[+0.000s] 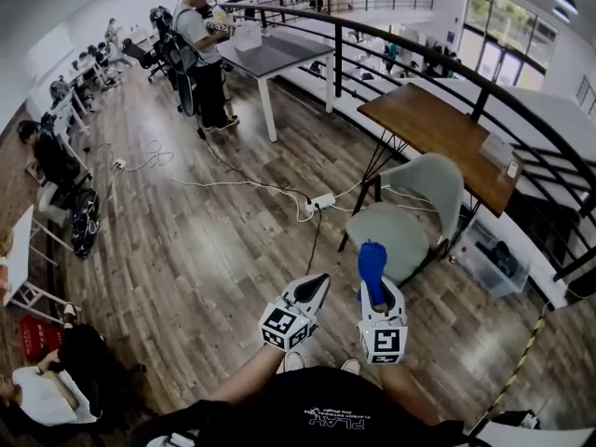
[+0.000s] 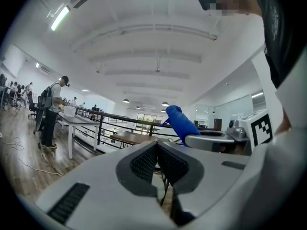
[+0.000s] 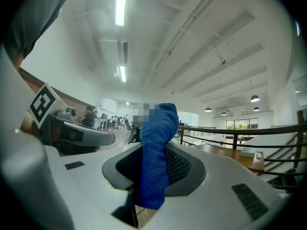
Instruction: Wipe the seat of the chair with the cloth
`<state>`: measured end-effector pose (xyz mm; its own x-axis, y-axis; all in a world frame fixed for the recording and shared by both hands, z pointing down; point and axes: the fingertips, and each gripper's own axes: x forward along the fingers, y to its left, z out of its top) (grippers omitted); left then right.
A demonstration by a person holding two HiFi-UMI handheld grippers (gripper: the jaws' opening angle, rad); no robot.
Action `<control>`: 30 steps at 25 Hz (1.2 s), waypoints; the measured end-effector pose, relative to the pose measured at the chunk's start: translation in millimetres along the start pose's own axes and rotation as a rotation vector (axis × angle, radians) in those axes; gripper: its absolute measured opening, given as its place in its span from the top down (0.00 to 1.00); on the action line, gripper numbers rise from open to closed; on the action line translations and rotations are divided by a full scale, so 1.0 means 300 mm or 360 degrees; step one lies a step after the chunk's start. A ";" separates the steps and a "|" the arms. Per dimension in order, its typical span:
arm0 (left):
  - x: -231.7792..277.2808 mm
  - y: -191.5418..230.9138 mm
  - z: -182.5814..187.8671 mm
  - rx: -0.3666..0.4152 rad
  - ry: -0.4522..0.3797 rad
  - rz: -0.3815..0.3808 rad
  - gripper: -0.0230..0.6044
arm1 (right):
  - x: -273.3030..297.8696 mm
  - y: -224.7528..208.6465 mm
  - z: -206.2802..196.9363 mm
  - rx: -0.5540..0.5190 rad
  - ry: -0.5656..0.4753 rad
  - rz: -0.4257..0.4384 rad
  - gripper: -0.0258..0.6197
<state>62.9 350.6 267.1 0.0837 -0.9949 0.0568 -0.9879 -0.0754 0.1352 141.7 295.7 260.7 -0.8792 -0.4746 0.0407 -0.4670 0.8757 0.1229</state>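
Observation:
A grey-green chair [image 1: 402,220] with a rounded seat [image 1: 389,238] stands on the wood floor beside a brown table, ahead and to the right of me. A blue cloth [image 1: 372,264] sticks up out of my right gripper [image 1: 376,298], which is shut on it and held close to my body, short of the chair's near edge. In the right gripper view the cloth [image 3: 156,152] hangs pinched between the jaws. My left gripper [image 1: 315,287] is beside the right one, shut with nothing in it; its dark pads [image 2: 157,163] meet.
A brown table [image 1: 438,138] stands right behind the chair, with a black railing [image 1: 484,91] past it. A power strip and cables [image 1: 318,203] lie on the floor left of the chair. A person stands at a far grey table [image 1: 270,56]; others sit at left.

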 end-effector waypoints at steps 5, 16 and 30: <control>0.011 -0.009 0.001 0.0024 -0.0012 0.0052 0.95 | -0.020 -0.027 0.004 0.0044 -0.0055 0.0010 0.79; 0.084 -0.090 -0.027 0.0060 0.0022 0.0164 0.95 | -0.069 -0.136 -0.013 0.0100 -0.0085 0.0075 0.79; 0.185 -0.080 -0.033 0.0039 0.0029 0.0312 0.95 | -0.014 -0.232 -0.067 0.0152 -0.0034 0.0185 0.79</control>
<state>92.5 297.9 276.8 -0.1083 -0.9893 0.0977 -0.9885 0.1177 0.0954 179.8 235.1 272.0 -0.9293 -0.3683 0.0278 -0.3677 0.9296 0.0234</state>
